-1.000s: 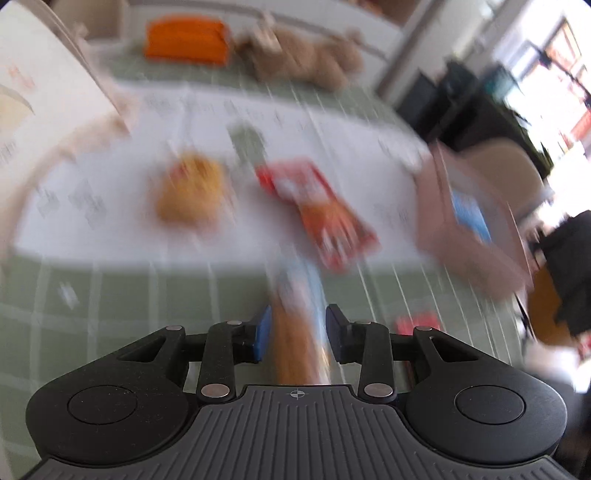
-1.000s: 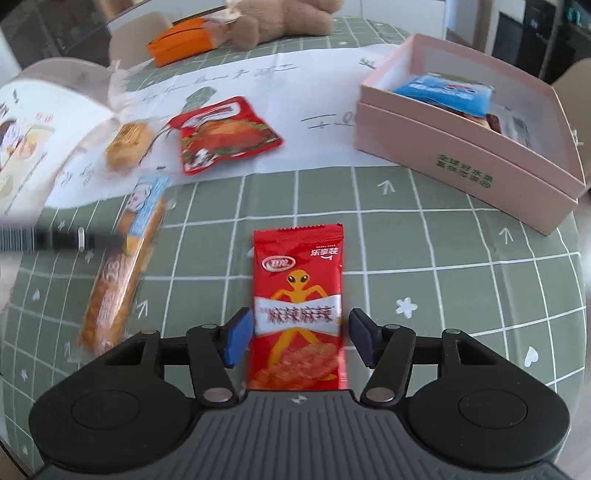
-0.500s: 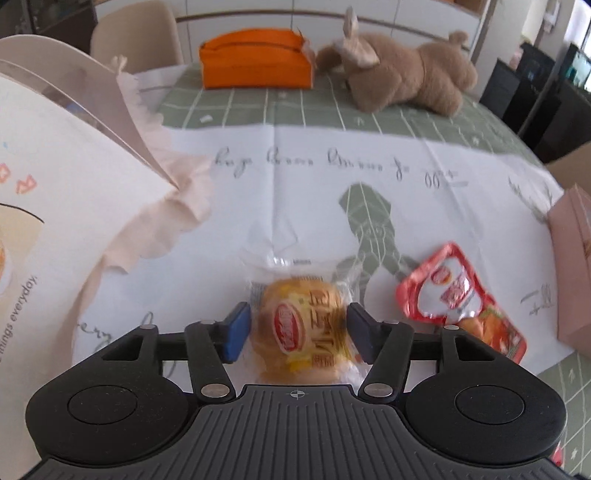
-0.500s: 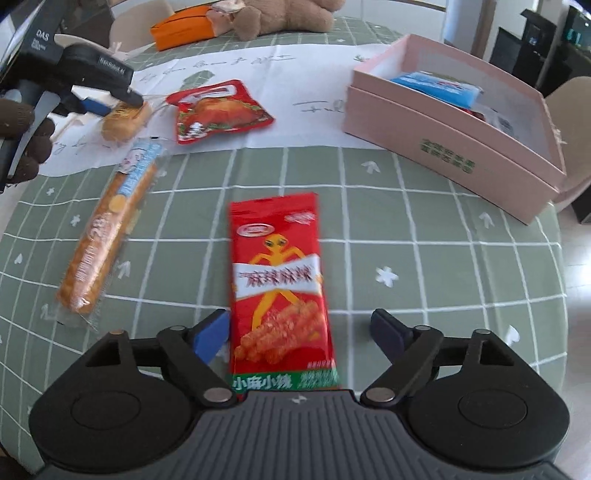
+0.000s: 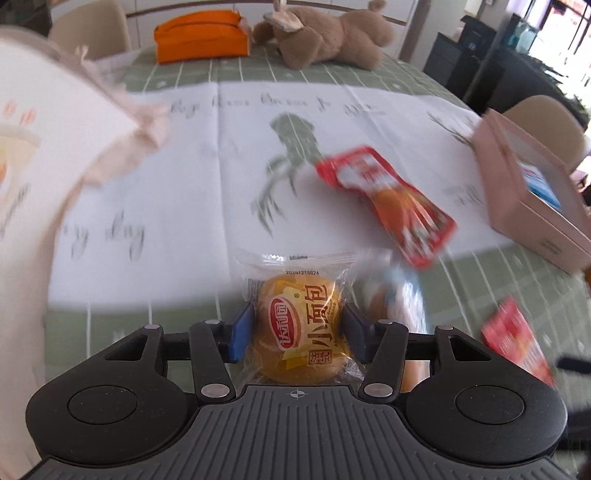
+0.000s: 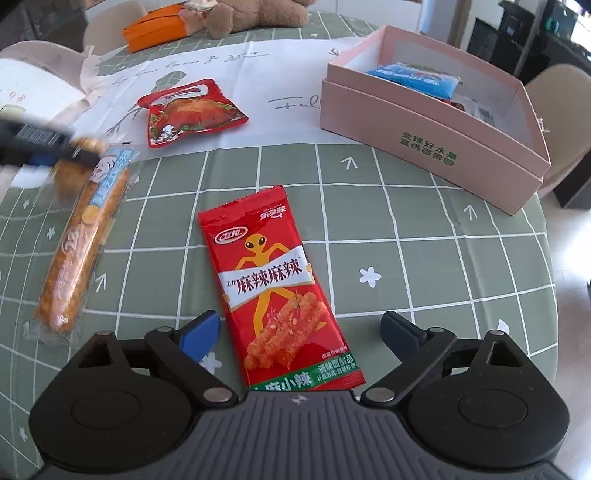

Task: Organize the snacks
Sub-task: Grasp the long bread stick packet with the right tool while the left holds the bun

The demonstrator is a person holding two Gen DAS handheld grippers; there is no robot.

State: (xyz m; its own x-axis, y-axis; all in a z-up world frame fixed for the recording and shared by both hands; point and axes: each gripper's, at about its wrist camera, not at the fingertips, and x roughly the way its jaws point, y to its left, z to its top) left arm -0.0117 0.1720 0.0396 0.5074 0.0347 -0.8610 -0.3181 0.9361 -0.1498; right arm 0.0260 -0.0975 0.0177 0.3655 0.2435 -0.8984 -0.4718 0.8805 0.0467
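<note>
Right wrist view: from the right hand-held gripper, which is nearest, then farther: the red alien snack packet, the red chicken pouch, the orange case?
1. Red alien snack packet, between its open fingers.
2. Red chicken pouch, beyond, to the left.
3. Orange case, at the table's far edge.

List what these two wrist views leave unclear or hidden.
- Pink box: right wrist view shows a blue packet inside; the near wall hides the rest.
- Left gripper: a dark motion smear in the right wrist view, jaws unreadable there.
- Long orange snack: blurred and partly hidden behind the gripper in the left wrist view.
- Red chilli-stick packet: bottom edge hidden under the right gripper body.
</note>
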